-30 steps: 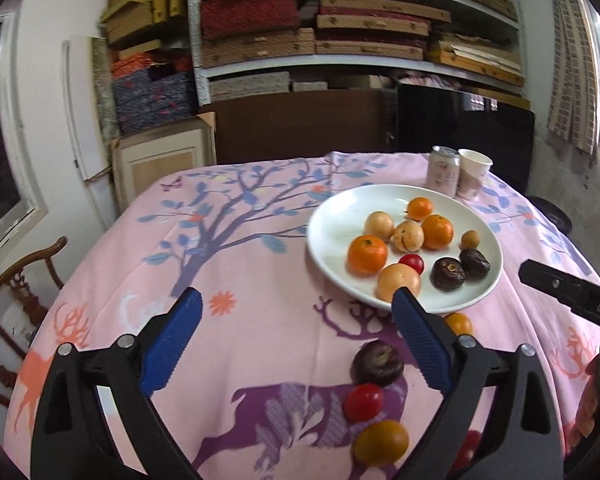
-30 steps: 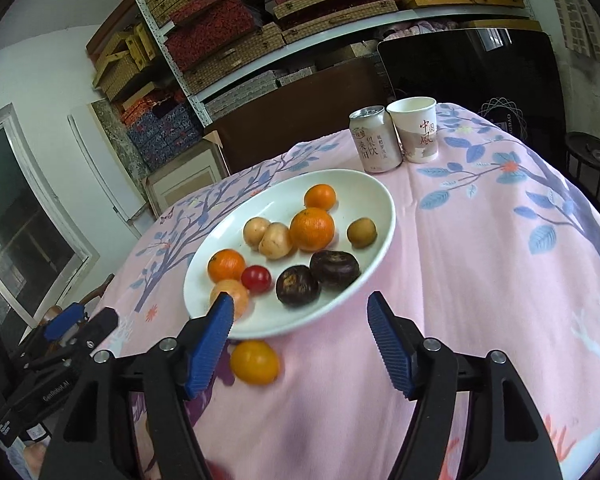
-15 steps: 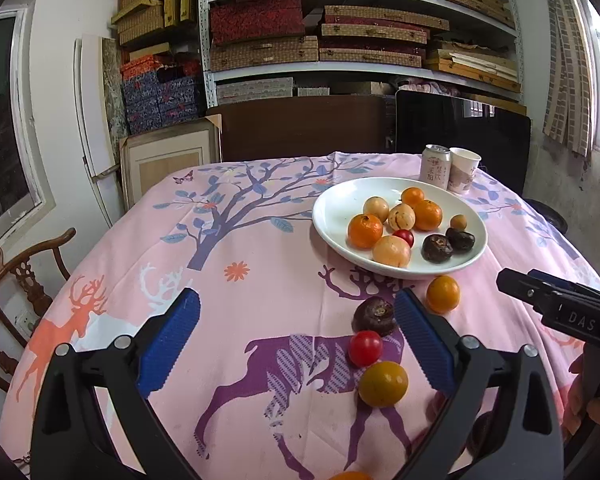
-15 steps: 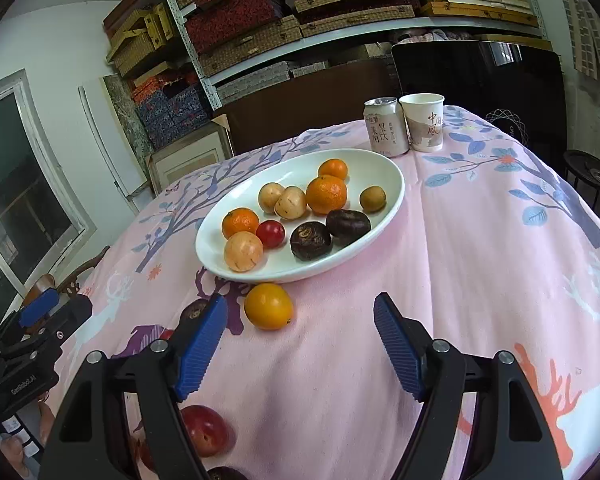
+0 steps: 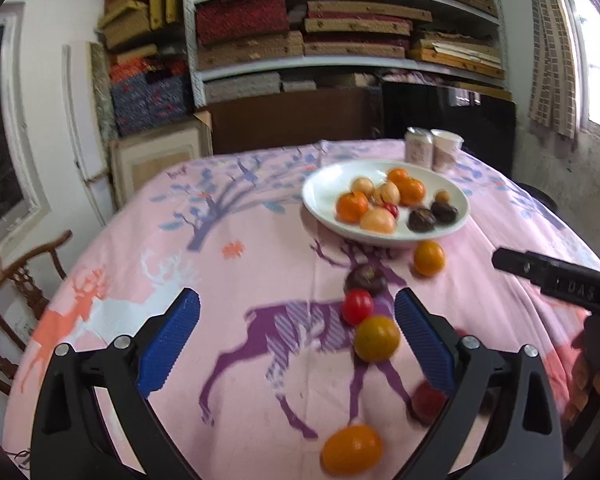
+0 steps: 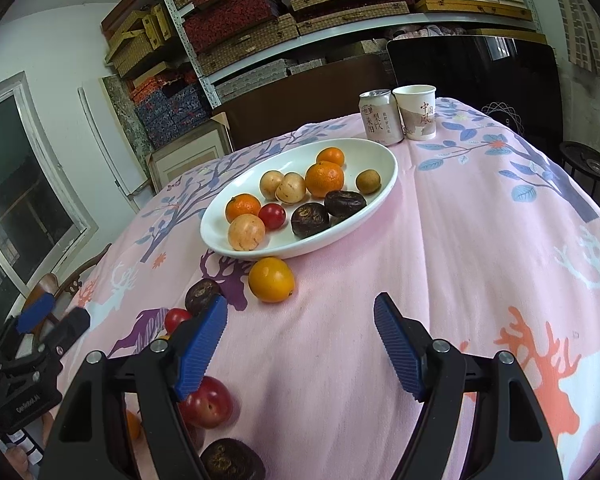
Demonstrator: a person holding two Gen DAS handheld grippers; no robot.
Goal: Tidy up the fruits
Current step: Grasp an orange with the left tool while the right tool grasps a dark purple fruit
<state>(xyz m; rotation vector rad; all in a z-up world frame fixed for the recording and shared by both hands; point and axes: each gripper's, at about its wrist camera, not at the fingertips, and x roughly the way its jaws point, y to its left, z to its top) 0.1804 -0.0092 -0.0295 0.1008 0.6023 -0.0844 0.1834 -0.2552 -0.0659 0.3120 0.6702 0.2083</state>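
A white plate holds several fruits: oranges, pale round ones, a small red one and dark ones. Loose fruit lies on the pink cloth in front of it: an orange one, a dark one, a small red one, a yellow-orange one, a red plum and another orange one. My left gripper is open and empty above the cloth. My right gripper is open and empty, near the loose fruit.
A drink can and a paper cup stand behind the plate. A round table with a pink deer-print cloth drops off at its edges. A wooden chair stands at the left. Shelves with boxes fill the back wall.
Both grippers have pulled back and up from the plate, so more loose fruit shows near the front of the table. Both stay open and empty.
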